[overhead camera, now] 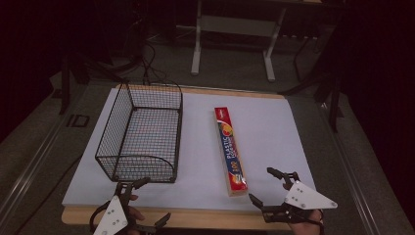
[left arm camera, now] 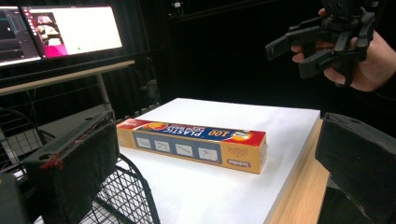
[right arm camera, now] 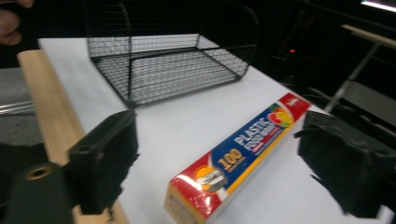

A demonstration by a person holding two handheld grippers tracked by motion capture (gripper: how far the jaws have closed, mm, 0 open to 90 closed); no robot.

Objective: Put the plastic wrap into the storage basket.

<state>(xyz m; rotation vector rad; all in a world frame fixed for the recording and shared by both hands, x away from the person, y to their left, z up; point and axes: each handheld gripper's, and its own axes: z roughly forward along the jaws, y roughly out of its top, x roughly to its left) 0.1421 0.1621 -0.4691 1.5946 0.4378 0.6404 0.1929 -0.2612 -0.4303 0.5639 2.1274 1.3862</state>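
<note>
My right gripper point(overhead camera: 268, 185) spread at plastic-wrap box's point(overhead camera: 230, 151) 5 o'clock; end grab risked swinging box. Left gripper point(overhead camera: 147, 200) spread too.

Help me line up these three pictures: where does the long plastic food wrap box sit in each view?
High view: the box lies lengthwise right of centre on the white sheet.
Left gripper view: the box lies crosswise at centre, between the jaws.
Right gripper view: the box runs diagonally from bottom centre toward upper right.
Shared landmark: the wire basket beside the box.
</note>
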